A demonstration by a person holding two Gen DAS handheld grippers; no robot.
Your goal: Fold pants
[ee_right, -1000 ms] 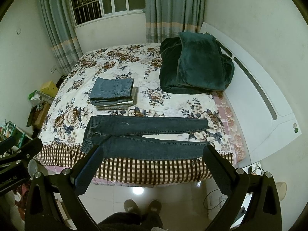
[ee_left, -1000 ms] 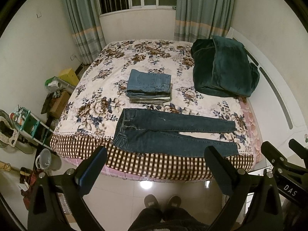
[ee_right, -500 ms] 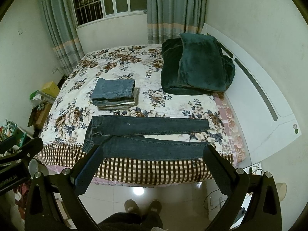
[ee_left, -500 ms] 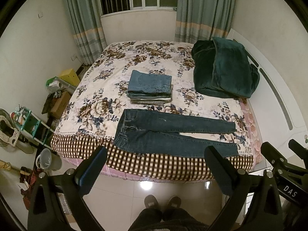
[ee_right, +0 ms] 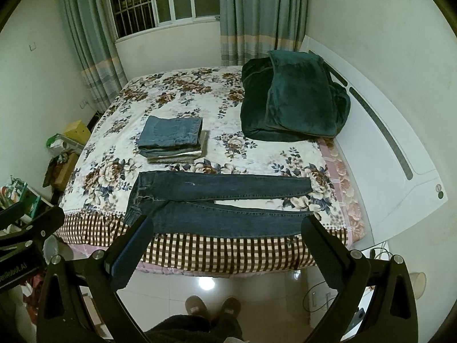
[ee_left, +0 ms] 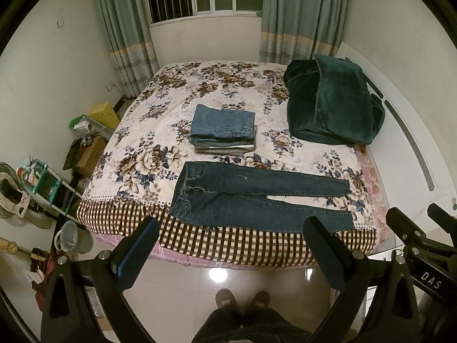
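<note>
Dark blue jeans (ee_left: 257,197) lie flat across the near edge of the bed, waist to the left and both legs stretched to the right; they also show in the right wrist view (ee_right: 217,205). My left gripper (ee_left: 231,228) is open and empty, held above the floor in front of the bed. My right gripper (ee_right: 228,228) is open and empty at the same height, to the right of the left one. Neither touches the jeans.
A stack of folded pants (ee_left: 224,130) sits behind the jeans. A dark green blanket (ee_left: 331,105) lies at the far right by the white headboard (ee_left: 405,154). Shelves, boxes and a bucket (ee_left: 68,237) crowd the floor at left. My slippers (ee_left: 242,298) stand on the tiles.
Both views have tilted up very slightly, so the bed sits a little lower in frame. The jeans have not moved and both grippers stay open.
</note>
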